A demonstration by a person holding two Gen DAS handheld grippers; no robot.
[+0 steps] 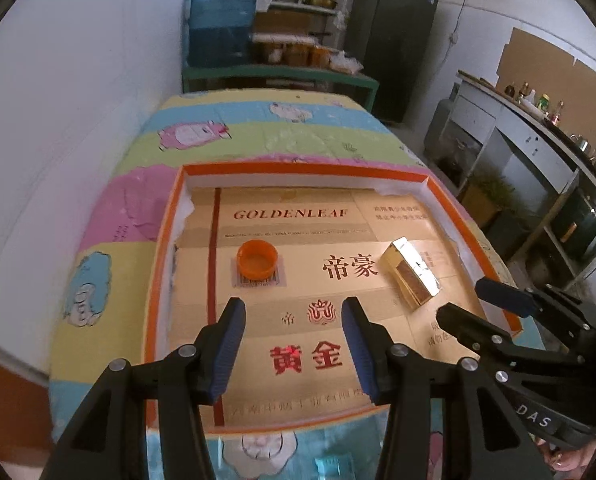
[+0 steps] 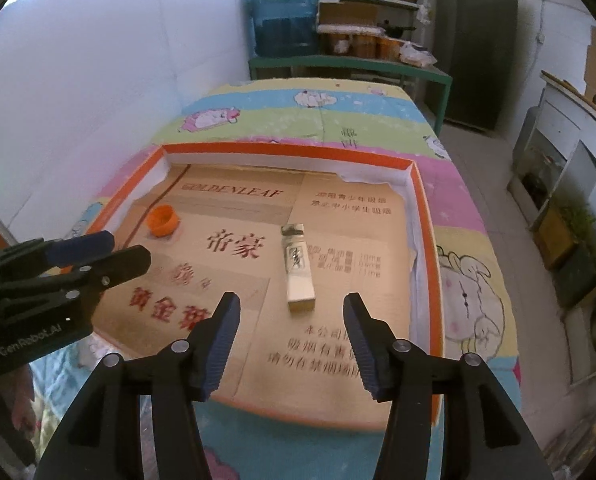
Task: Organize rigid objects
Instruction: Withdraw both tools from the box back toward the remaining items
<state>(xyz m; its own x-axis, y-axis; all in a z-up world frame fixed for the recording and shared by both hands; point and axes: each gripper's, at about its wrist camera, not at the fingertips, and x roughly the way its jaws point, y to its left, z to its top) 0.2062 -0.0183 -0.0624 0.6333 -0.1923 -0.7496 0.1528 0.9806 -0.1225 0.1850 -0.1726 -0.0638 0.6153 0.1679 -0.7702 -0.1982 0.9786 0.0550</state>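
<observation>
left claw [image 1: 294,344] empty, agape; orange cap [image 1: 257,260] rim-up; gold box [image 1: 412,276] flat

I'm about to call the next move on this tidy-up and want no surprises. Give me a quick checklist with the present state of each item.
1. Left tongs empty and open: ok, nothing between the pads.
2. Right tongs empty and open: ok, the small box lies beyond the fingertips, untouched.
3. Orange cap inside the tray: ok, open side up on the cardboard liner.
4. Small gold box inside the tray: ok, lying flat, apart from the cap.
5. The two tongs clear of each other: ok, side by side with a gap.
6. More items waiting outside the tray: cannot tell; only cloth shows around it.
</observation>
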